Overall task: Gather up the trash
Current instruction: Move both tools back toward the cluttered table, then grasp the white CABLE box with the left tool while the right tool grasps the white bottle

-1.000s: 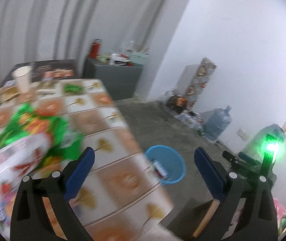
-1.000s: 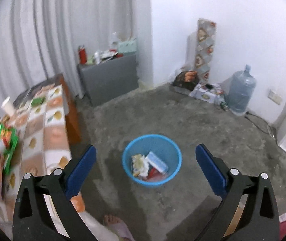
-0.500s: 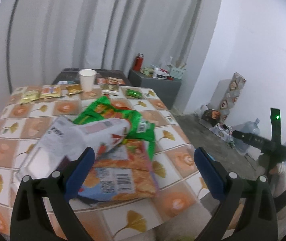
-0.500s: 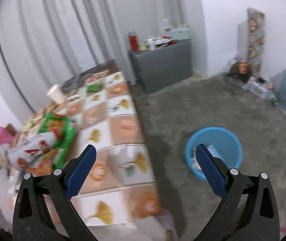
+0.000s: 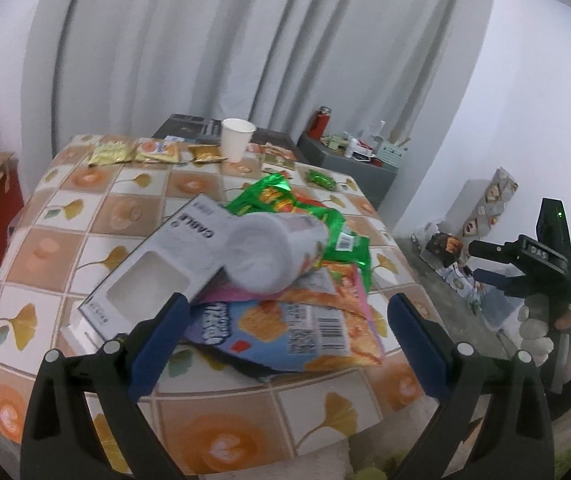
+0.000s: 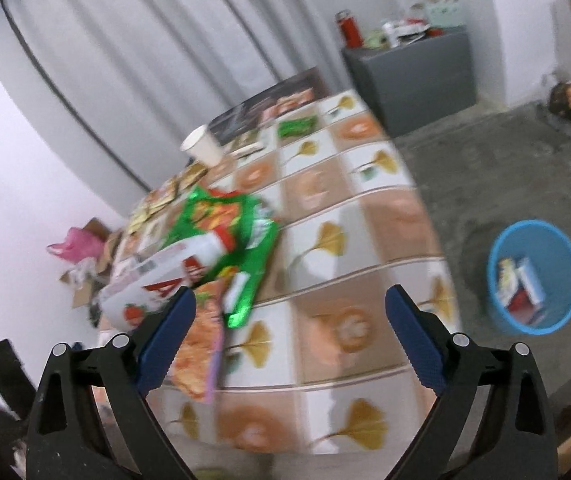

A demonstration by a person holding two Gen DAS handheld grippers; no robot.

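Trash lies in a heap near the front edge of the table [image 5: 85, 216] with the tiled ginkgo-leaf cloth: a white tipped-over paper cup [image 5: 269, 254], a flat white cardboard box [image 5: 153, 268], a green snack bag [image 5: 285, 200] and an orange-and-blue snack bag [image 5: 301, 320]. The left tool [image 5: 285, 344] is directly before this heap, jaws wide apart and empty. The orange-and-blue bag is nearest, between its fingers. The right tool [image 6: 289, 340], also spread and empty, has the heap to its left. The round blue plastic basket [image 6: 561, 312] stands on the floor beyond the table's right edge. An upright white paper cup [image 5: 237, 140] waits at the far edge.
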